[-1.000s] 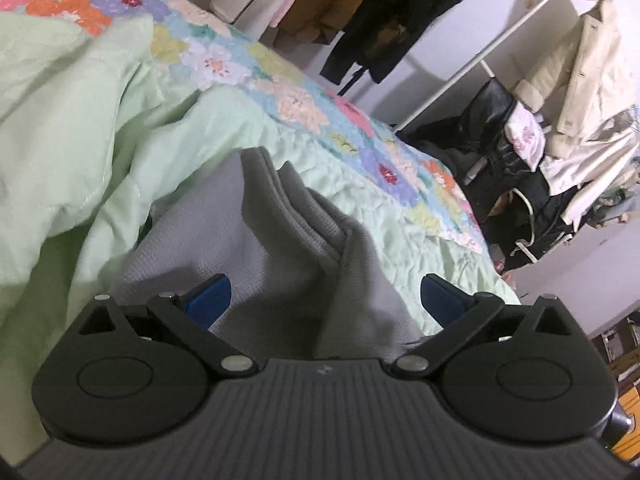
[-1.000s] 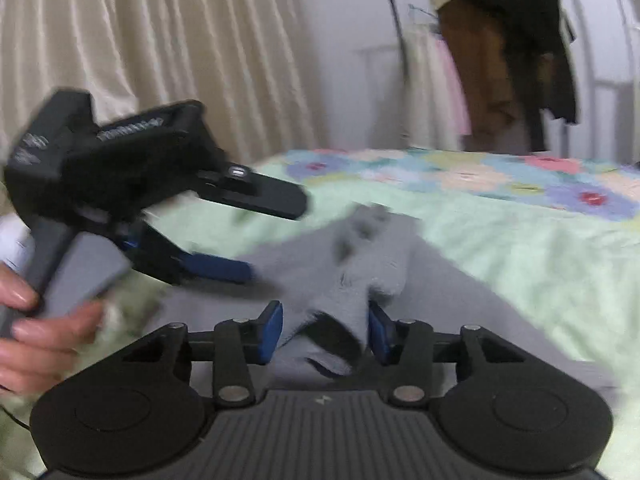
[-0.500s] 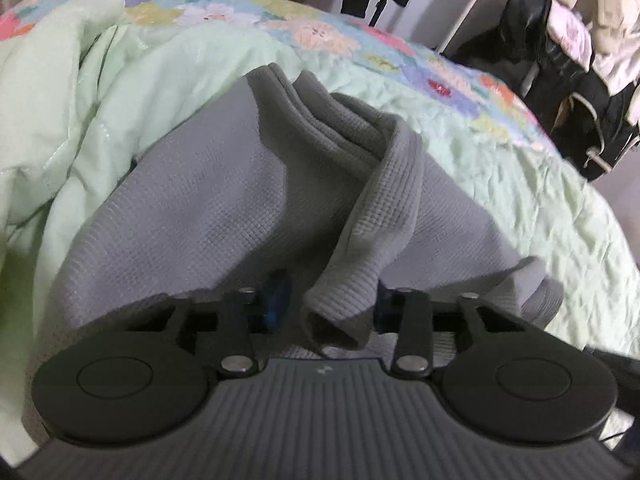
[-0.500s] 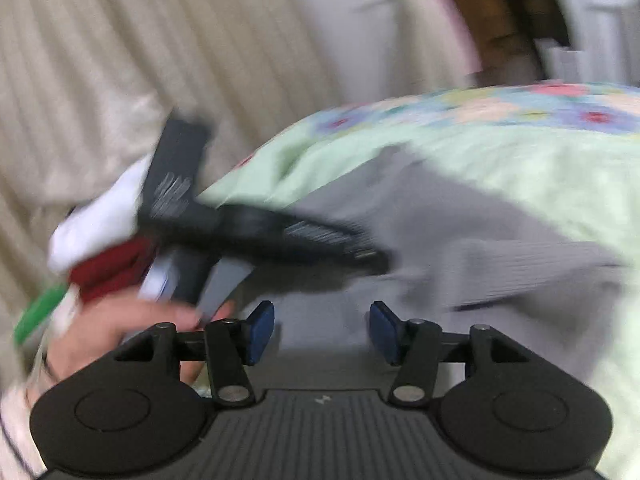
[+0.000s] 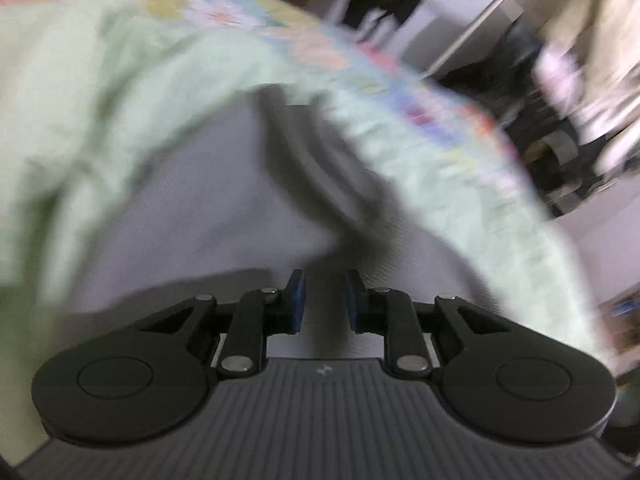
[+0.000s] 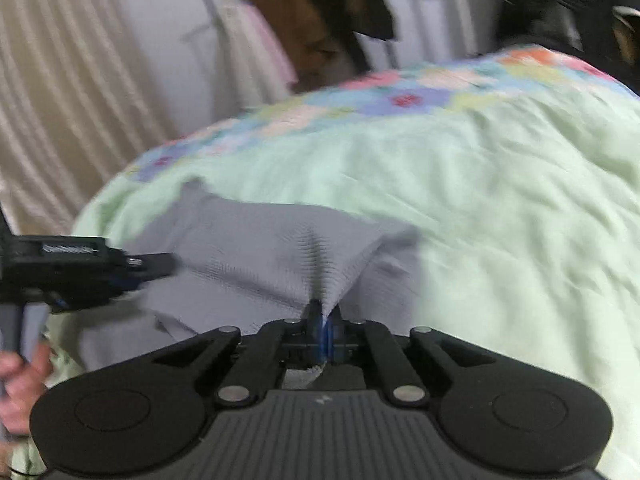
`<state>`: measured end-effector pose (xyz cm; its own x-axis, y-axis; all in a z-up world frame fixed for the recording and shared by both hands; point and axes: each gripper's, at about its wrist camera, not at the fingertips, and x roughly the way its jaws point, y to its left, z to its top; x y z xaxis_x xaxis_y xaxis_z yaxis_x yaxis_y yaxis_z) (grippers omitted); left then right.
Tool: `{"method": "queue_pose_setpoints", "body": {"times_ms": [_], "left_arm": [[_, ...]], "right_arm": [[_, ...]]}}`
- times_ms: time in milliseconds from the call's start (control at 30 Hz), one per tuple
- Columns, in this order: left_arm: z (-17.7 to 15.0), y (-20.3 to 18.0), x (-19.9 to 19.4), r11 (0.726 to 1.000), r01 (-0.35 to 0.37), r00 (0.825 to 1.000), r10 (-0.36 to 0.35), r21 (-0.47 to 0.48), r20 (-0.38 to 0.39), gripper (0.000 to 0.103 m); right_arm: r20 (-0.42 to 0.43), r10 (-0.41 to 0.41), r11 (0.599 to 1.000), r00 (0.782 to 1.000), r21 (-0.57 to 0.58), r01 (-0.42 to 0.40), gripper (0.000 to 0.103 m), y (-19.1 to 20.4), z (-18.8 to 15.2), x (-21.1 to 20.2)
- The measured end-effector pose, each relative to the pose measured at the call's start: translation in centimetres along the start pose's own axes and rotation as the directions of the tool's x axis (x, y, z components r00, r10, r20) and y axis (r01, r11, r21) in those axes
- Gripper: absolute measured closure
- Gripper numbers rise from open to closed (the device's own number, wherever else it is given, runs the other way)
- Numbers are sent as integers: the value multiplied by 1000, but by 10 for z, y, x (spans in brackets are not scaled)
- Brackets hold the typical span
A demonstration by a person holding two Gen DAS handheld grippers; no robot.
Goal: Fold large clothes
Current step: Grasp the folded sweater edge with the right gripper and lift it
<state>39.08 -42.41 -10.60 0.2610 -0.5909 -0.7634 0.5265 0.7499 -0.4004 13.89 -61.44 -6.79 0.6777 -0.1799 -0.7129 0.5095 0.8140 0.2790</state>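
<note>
A grey waffle-knit garment lies on a pale green quilt on the bed. My right gripper is shut on a pinched fold of the garment, which rises in a taut ridge from its tips. The left gripper shows at the left of the right wrist view, held by a hand, its tips at the garment's left part. In the blurred left wrist view the left gripper has its jaws narrowly apart, with grey fabric right in front; whether cloth lies between the pads is unclear.
The quilt has a floral patchwork border. A clothes rack with hanging coats stands beyond the bed. Beige curtains hang at the left. Dark and brown garments hang at the back.
The right gripper has shut on a fold of the grey garment and pulled it taut. The left gripper's jaws have narrowed from wide open, and it has moved, blurring its view.
</note>
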Motion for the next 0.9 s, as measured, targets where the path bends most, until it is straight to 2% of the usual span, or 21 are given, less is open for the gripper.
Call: {"method": "queue_pose_setpoints", "body": {"times_ms": [33,100,133,167,200,233,267,300,333,433,500,567,600,633,667,700,733,767,800,867,900], "left_arm": [[-1,1,0,1000,-21,999,21,1,-26,79],[-4,2,-2,999,-43,996,43,6,-72,70],[-4,1,-4,1000,-23,996,24,12,-86,58],[-7,0,-7,1000,-15,995,17,22,-99,43],[-11,-1,-10,999,-16,993,20,36,-112,35],[-14,-3,-13,999,-17,992,23,50,-125,20],[-18,-4,-15,998,-18,990,27,64,-138,10],[-22,-6,-18,997,-18,988,30,79,-150,9],[-26,-7,-21,996,-19,986,34,93,-163,9],[-39,3,-27,996,62,984,-52,57,-171,9],[-42,12,-30,992,119,978,-111,36,-179,9],[-42,17,-34,986,165,971,-156,35,-181,9],[-42,18,-37,980,196,966,-186,40,-178,9],[-42,19,-40,973,228,960,-217,45,-175,9],[-41,20,-44,963,264,953,-254,44,-163,9],[-41,22,-47,955,294,947,-286,37,-149,9],[-41,22,-48,950,309,943,-302,30,-139,9],[-40,23,-51,942,336,936,-332,17,-118,9],[-38,25,-56,928,373,924,-371,7,-90,9],[-37,26,-63,899,437,899,-436,10,-49,9],[-37,24,-66,886,463,886,-462,22,-35,9]], "right_arm": [[-22,5,1000,1000,16,-5,85,-8,-5,0],[-20,73,989,997,128,-70,62,-26,-15,-8],[-14,107,978,994,182,-103,36,-34,-19,-14],[-4,151,954,989,262,-145,27,-43,-28,-21],[-13,198,927,980,328,-183,27,-50,-38,-23],[-33,252,904,967,365,-223,27,-56,-46,-22],[-51,305,878,951,401,-260,27,-61,-55,-21],[-45,347,853,937,429,-296,27,-64,-61,-19],[-36,359,846,933,436,-308,27,-65,-62,-18],[1,403,832,915,415,-367,27,-65,-63,-11],[-19,461,824,887,380,-420,27,-54,-57,-3],[-76,556,800,827,316,-509,27,-34,-53,6],[-85,570,798,817,293,-527,27,-28,-52,8],[-97,573,807,814,242,-539,29,-17,-52,9],[-107,546,833,831,181,-523,41,-5,-51,9],[-89,499,864,862,129,-487,53,6,-49,9],[-31,483,867,875,154,-474,84,6,-45,11],[29,466,867,884,185,-463,89,5,-40,13],[53,470,860,881,201,-470,89,4,-38,12],[147,496,812,856,270,-517,89,0,-18,7],[164,487,815,858,268,-514,89,1,-8,3]]}}
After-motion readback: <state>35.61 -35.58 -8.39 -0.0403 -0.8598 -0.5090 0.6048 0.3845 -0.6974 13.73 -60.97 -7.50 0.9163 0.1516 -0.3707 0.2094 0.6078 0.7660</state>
